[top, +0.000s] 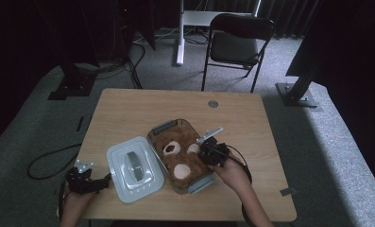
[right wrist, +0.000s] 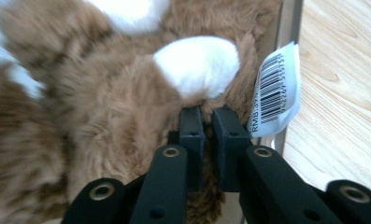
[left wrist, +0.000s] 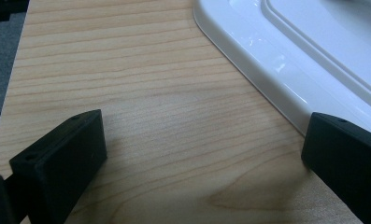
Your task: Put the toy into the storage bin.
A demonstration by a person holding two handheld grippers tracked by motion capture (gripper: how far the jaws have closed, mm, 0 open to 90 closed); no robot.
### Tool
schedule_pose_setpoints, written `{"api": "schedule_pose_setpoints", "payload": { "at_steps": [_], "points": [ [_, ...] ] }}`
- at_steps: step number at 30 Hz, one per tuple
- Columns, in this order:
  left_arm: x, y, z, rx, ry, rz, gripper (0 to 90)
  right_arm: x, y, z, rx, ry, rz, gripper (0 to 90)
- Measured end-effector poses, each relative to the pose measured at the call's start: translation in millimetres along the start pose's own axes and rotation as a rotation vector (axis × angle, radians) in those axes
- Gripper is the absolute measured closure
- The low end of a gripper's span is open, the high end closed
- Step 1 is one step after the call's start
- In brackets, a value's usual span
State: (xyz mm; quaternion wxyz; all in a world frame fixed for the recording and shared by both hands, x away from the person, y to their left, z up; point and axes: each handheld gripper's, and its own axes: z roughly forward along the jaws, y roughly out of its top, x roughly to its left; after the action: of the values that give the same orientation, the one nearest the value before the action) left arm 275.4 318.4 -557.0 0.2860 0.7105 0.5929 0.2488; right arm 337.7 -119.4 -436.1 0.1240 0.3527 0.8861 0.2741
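Note:
A brown plush toy (top: 178,152) with white patches lies inside a clear plastic container (top: 195,128) at the middle of the wooden table. My right gripper (top: 202,153) reaches in from the container's right side. In the right gripper view its jaws (right wrist: 207,116) are shut on the toy's fur (right wrist: 103,107), just under a white patch. A white barcode tag (right wrist: 274,88) hangs at the container wall. The white lid (top: 134,168) lies flat to the left of the container. My left gripper (top: 105,181) rests low beside the lid's near-left corner, its jaws (left wrist: 204,140) open over bare wood, the lid's rim (left wrist: 267,88) by the right jaw.
A round grommet (top: 213,103) sits near the table's far edge. Behind the table stand a black folding chair (top: 239,42) and a white stand post (top: 179,33). A cable (top: 48,163) loops on the carpet at the left. Bare tabletop lies beyond the container.

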Motion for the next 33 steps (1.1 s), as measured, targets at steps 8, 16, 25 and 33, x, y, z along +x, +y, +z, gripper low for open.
{"api": "schedule_pose_setpoints", "payload": {
  "at_steps": [8, 16, 25, 33],
  "points": [
    [-0.1, -0.1, 0.1, -0.001, 0.0, -0.001, 0.7, -3.1, -9.0, -41.5, -0.181, 0.067, 0.073, 67.4],
    [0.0, 0.1, -0.2, 0.002, 0.0, 0.001, 0.7, 26.9, -13.1, -74.2, -0.302, 0.145, 0.02, 64.8],
    [-0.1, 0.1, -0.1, 0.001, 0.0, -0.001, 0.7, 60.2, -18.0, -79.3, -0.317, 0.203, -0.055, 65.6],
    [0.0, 0.1, -0.2, 0.001, 0.0, 0.0, 0.7, 78.2, -13.2, -51.6, -0.22, 0.236, -0.141, 67.6]
  ]
}}
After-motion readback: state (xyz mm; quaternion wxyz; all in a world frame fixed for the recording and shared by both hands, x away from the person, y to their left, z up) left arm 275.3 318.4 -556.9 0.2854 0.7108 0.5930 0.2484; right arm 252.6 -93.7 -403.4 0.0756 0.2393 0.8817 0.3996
